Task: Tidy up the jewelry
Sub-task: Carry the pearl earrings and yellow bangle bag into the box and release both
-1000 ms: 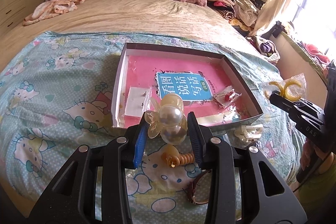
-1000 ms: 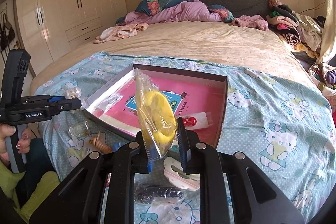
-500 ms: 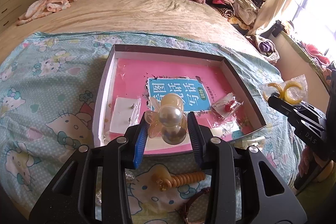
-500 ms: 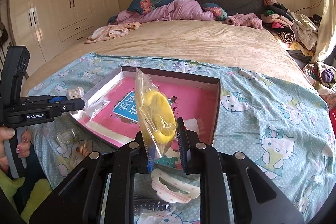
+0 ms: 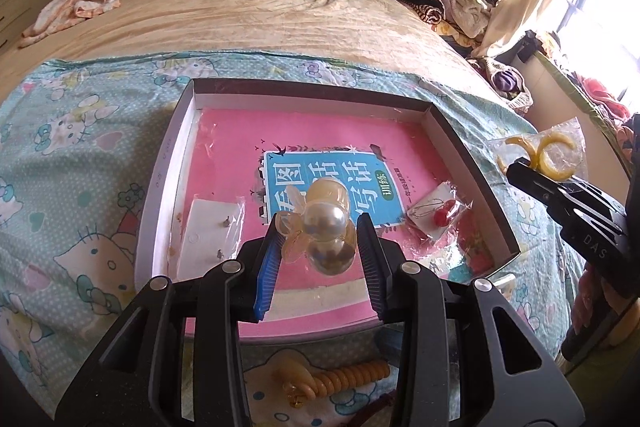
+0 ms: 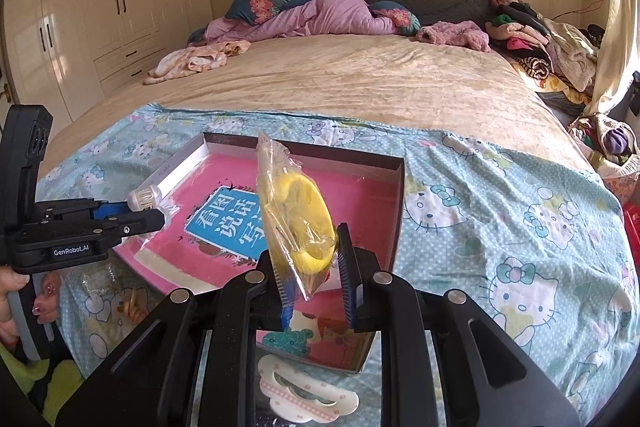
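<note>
left gripper (image 5: 320, 247) is clamped on a pearl clip (image 5: 324, 227) above the box's (image 5: 472, 163) 6 o'clock edge; right gripper (image 6: 312, 267) pinches a bagged yellow ring (image 6: 298, 223) near its 5 o'clock corner. thin plastic could slip, dropping it outside.

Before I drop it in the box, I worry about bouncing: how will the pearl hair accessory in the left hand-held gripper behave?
The pearl hair accessory has round glossy beads, so it may roll or slip on the box's smooth pink liner. It looks light and hard, likely rigid. The left hand-held gripper holds it over the box.
</note>
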`<state>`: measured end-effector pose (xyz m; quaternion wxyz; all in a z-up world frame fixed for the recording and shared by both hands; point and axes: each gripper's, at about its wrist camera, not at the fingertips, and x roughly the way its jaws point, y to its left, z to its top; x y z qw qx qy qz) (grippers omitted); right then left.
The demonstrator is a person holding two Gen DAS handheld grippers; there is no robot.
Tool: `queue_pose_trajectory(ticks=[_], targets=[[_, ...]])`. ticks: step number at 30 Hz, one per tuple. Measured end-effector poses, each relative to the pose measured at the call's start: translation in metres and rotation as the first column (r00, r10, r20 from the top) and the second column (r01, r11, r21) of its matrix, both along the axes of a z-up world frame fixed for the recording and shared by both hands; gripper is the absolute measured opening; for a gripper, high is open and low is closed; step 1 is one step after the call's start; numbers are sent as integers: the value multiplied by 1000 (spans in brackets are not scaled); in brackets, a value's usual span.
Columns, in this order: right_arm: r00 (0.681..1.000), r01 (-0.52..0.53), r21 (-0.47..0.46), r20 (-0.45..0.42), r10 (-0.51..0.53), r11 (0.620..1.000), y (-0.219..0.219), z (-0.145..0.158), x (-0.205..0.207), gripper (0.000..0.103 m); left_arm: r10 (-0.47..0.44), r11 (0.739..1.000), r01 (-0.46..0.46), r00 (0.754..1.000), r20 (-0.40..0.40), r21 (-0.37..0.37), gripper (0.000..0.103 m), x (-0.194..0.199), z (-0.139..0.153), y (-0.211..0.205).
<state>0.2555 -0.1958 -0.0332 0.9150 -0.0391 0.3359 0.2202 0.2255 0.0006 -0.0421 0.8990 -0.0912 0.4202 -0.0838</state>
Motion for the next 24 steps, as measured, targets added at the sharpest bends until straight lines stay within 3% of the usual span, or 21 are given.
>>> queue_pose_trajectory(ticks=[14,24], targets=[[999,44,-91,-27,-46,995,12,-25,38,18,-43,999,43,999,-32,-7,29,12,-20,-10],[995,60,-184,-65,-73,981,26,-56,60,18,-4,990,2,1000,19,139,29,16,-16,-9]])
